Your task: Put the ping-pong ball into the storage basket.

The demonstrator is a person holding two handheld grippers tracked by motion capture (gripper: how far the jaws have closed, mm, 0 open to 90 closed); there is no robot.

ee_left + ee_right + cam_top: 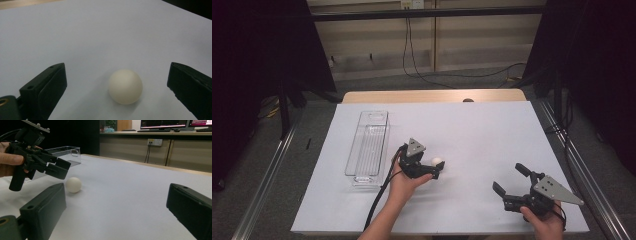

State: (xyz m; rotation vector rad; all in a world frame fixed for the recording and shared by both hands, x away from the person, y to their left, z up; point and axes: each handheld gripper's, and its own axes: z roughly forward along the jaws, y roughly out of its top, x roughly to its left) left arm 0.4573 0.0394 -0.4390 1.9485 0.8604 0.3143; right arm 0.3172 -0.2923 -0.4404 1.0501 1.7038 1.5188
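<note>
Left gripper (116, 82) is spread wide with the white ball (125, 86) sitting right between its jaws, untouched; right gripper (514, 181), also spread, is well apart.

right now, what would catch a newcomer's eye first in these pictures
The small white ball on the white table cover, lying between the open jaws of the left gripper without touching them. Next, the clear plastic bin lying lengthwise at the table's left. The right gripper, open and holding nothing, sits near the table's front right.
</note>
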